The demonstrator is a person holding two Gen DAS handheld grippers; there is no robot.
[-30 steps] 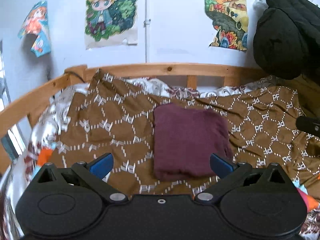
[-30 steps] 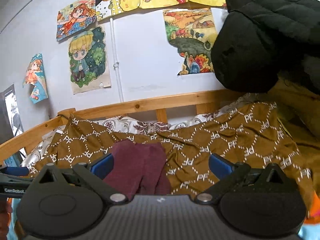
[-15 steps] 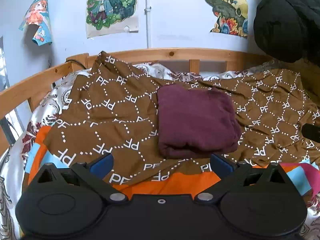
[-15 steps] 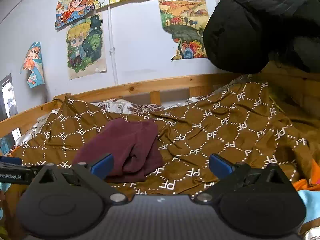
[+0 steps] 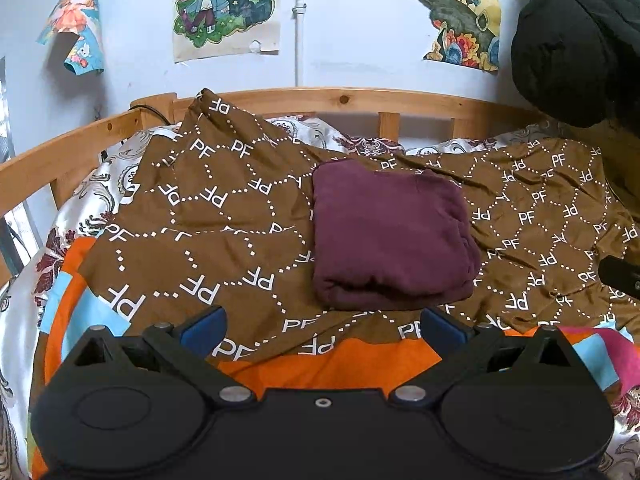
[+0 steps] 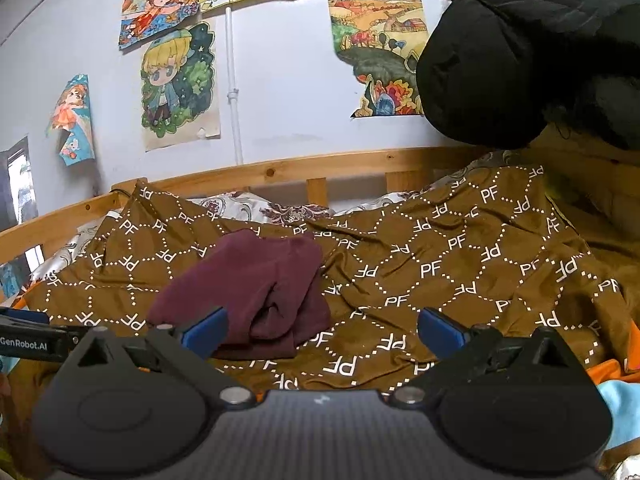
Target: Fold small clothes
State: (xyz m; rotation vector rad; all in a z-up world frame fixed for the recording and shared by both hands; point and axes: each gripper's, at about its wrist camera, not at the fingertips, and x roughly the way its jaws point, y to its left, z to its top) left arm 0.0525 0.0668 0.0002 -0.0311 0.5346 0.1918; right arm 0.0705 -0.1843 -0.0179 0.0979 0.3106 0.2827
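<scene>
Two views: left wrist first, then right wrist.

Left wrist view
Left hand-held gripper (image 5: 320, 326): jaws spread wide, blue fingertips (image 5: 202, 326) far apart, nothing between them; it hangs over the near edge of the bed.
Maroon garment (image 5: 390, 236): folded into a thick rectangle, lying flat on the brown PF-print blanket (image 5: 224, 216), just beyond the fingertips and slightly right of centre.
Orange and blue cloth (image 5: 340, 364): showing under the blanket's near edge, right below the fingers.
Wooden bed rail (image 5: 344, 100): running along the far side of the bed, against the wall.
Cartoon poster (image 5: 226, 4): stuck on the wall above the rail.
Black padded jacket (image 5: 580, 40): hanging at the upper right.

Right wrist view
Right hand-held gripper (image 6: 320, 326): jaws wide apart, empty.
Maroon garment (image 6: 256, 280): seen from its side, folded layers visible at the near end, lying on the brown PF-print blanket (image 6: 440, 268); the left fingertip (image 6: 204, 326) overlaps its near edge in the picture, contact cannot be told.
Left hand-held gripper (image 6: 28, 340): a black part marked GenRobot.AI reaching in at the left edge.
Black padded jacket (image 6: 532, 52): upper right, above the blanket.
</scene>
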